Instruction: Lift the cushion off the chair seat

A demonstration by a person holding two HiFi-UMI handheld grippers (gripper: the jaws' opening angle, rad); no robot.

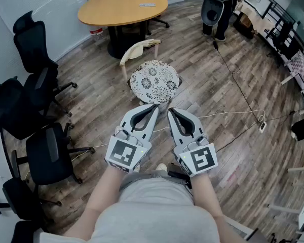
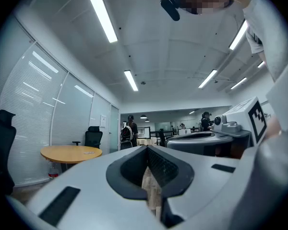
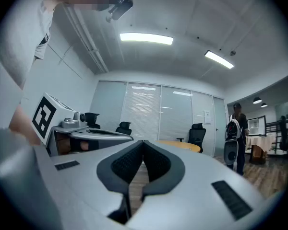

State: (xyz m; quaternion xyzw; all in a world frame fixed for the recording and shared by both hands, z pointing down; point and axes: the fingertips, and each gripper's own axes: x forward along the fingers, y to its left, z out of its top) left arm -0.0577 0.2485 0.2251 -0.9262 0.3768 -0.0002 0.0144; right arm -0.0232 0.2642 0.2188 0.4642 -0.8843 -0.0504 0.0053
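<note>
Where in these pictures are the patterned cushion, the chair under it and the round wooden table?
cushion (image 1: 154, 81): head view, middle of its patterned top.
chair (image 1: 137, 48): head view, on its pale curved backrest.
round table (image 1: 116, 9): head view, bare part of its wooden top.

Bright, even light falls from long ceiling strips (image 2: 102, 14), which glare white in both gripper views. Shadows on the wooden floor (image 1: 218, 85) are soft and faint. The cushion (image 1: 154, 82) shows its pattern sharply. All views bulge at the edges; the gripper views fade to black corners.
</note>
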